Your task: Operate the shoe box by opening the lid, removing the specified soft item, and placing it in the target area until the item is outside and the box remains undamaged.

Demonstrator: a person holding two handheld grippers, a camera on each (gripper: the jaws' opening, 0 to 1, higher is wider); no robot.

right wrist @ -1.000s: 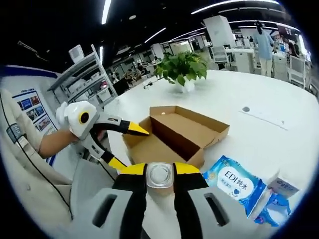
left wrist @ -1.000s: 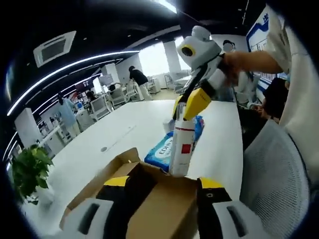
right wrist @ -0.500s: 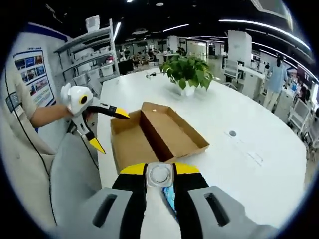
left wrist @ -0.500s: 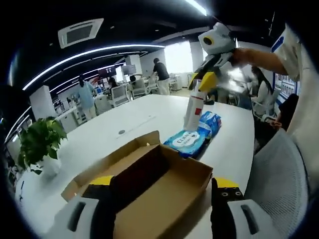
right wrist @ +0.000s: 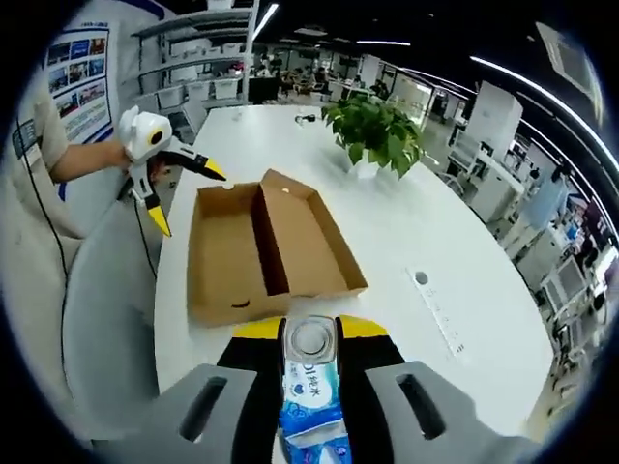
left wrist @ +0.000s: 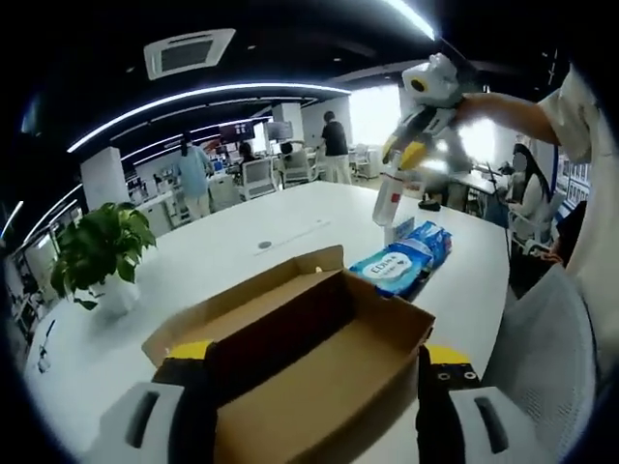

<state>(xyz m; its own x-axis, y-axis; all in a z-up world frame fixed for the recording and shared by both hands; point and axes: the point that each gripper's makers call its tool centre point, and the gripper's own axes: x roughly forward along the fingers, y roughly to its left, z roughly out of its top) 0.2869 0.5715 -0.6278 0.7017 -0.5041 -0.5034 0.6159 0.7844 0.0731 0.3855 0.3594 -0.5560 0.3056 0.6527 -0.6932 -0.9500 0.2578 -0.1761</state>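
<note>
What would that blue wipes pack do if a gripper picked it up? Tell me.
The blue wipes pack looks like a soft film pouch lying flat on the white table, so it would likely sag and crease rather than stay stiff. Its glossy wrap may be slippery. Being flat, it probably won't roll or tip.

Potted plant (left wrist: 99, 251) on white table (left wrist: 232, 242)

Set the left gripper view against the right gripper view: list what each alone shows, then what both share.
Left view alone: the side of the white bottle clamped in the right gripper, and a person's forearm.

Right view alone: the bottle's cap end-on and wall shelving.

Shared: the open cardboard box, the blue wipes pack, the potted plant, the white table.
</note>
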